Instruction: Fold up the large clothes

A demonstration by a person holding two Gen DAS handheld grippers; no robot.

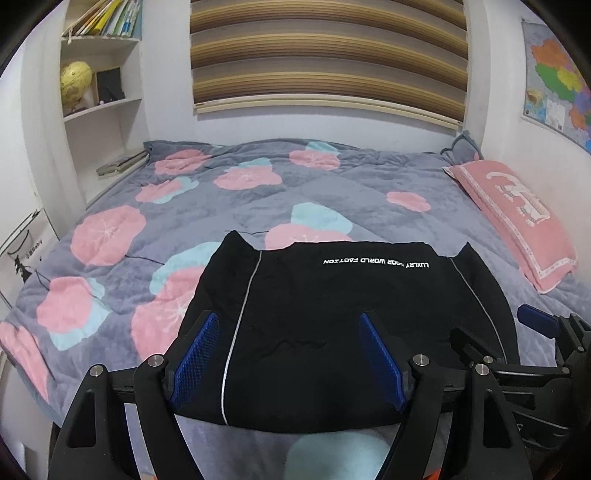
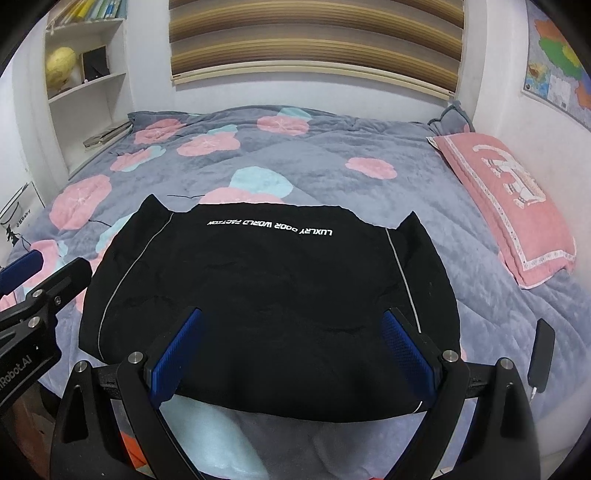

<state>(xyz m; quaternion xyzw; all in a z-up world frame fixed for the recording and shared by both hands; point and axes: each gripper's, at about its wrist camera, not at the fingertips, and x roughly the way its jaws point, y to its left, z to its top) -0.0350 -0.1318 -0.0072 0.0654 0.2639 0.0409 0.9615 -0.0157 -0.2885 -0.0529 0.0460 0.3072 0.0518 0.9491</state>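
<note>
A: Item one, the garment (image 1: 332,332)?

B: Black, folded flat on the quilt (image 1: 155,236) near the bed's front edge. White piping runs down each side. White lettering near its far edge, seen upside down, reads "LUXURY ... WORLD FACTION". Two pointed corners stick up at the far left and far right.

A: Left tongs (image 1: 290,354)?

B: Released. The blue pads (image 1: 195,354) stand wide apart above the garment's near left part, with nothing between them. Whether they touch the cloth cannot be told.

A: Right tongs (image 2: 291,350)?

B: Also released, pads wide apart over the garment's near edge and gripping nothing. In the left wrist view they show at the right margin, beside the garment's right side. In the right wrist view the left tongs show at the left margin, beside the garment's left side.

A: Bedding?

B: Grey quilt with pink and pale-blue flowers, covering the bed. Pink pillow (image 2: 506,199) along the right side, by the wall.

A: Remaining stock?

B: Dark phone (image 2: 541,356) on the quilt, right of the garment, apart from it. White shelves (image 1: 99,107) at the far left holding a yellow globe (image 1: 75,79) and books (image 1: 107,16). Striped blind (image 1: 325,55) on the back wall. Coloured map (image 1: 557,77) on the right wall.
</note>
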